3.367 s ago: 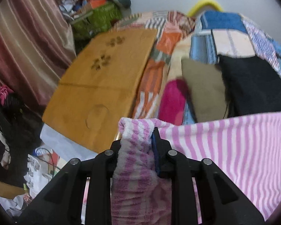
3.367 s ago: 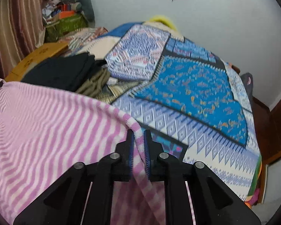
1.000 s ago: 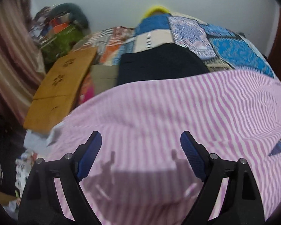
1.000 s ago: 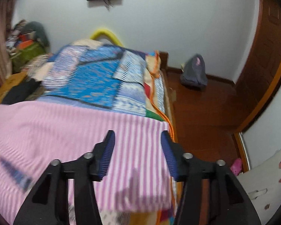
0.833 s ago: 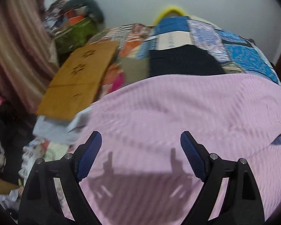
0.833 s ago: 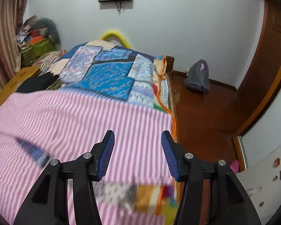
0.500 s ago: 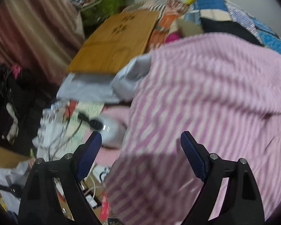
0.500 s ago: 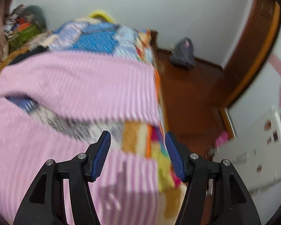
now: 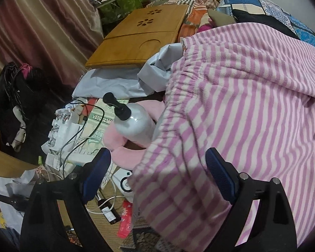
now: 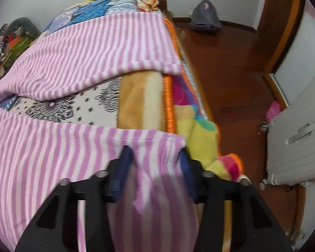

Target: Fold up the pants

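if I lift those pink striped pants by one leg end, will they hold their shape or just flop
Probably flop: the pink striped pants drape in soft folds over the bed and sag off its edge. The fabric looks fleecy, so likely light and not slippery. The cuff already bunches between the right hand-held gripper fingers, whose jaws have just been closing.

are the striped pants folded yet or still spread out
Spread, not folded: the striped pants lie flat across the bed, both legs apart with quilt showing between them.

Pants [image 9: 241, 96] on bed [image 10: 140, 103]; tray [image 9: 140, 35], bottle [image 9: 134, 121] left.
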A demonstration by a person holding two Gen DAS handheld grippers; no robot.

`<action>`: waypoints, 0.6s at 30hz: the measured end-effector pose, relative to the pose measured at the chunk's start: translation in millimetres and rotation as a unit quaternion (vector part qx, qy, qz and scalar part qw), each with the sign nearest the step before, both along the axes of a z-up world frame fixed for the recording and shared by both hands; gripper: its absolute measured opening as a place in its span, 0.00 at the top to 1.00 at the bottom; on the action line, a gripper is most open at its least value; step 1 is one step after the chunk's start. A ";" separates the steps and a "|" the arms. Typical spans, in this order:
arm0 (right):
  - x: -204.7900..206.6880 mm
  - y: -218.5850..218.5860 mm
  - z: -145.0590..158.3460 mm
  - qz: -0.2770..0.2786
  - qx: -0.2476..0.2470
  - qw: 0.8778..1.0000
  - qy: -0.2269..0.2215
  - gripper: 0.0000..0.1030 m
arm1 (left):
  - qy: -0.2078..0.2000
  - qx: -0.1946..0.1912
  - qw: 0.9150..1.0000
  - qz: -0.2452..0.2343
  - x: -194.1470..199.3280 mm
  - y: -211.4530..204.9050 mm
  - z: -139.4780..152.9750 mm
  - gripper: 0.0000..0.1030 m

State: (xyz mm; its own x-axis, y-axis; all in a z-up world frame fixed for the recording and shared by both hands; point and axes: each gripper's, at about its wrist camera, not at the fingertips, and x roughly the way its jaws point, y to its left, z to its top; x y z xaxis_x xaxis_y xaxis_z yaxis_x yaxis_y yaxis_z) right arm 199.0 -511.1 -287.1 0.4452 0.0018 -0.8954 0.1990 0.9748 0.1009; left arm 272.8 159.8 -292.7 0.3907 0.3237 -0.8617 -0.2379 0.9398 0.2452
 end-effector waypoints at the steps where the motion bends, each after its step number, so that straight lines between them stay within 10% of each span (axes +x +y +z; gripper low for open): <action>1: 0.4 1.1 0.5 -0.002 -0.005 1.000 -0.004 0.68 | 0.000 0.000 1.000 -0.001 -2.4 0.9 0.6 0.10; 6: 1.8 6.0 8.8 -0.013 -0.033 0.999 -0.019 0.92 | 0.010 0.000 1.000 -0.006 -7.7 2.1 -5.7 0.13; 9: 4.9 13.9 17.4 -0.006 -0.064 0.998 -0.027 0.94 | 0.012 -0.029 1.000 -0.005 -7.9 2.7 -10.5 0.28; 18: 40.4 1.0 9.7 -0.021 -0.076 0.997 0.008 0.92 | 0.019 -0.039 0.999 0.000 -12.6 -2.8 -8.6 0.28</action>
State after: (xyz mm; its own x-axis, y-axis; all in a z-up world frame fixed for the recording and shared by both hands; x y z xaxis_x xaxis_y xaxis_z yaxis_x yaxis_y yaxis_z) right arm 239.4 -510.1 -277.4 0.4268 -0.1535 -0.8912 0.2405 0.9693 -0.0517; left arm 260.1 157.0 -301.3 0.3563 0.2550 -0.8989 -0.2303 0.9563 0.1800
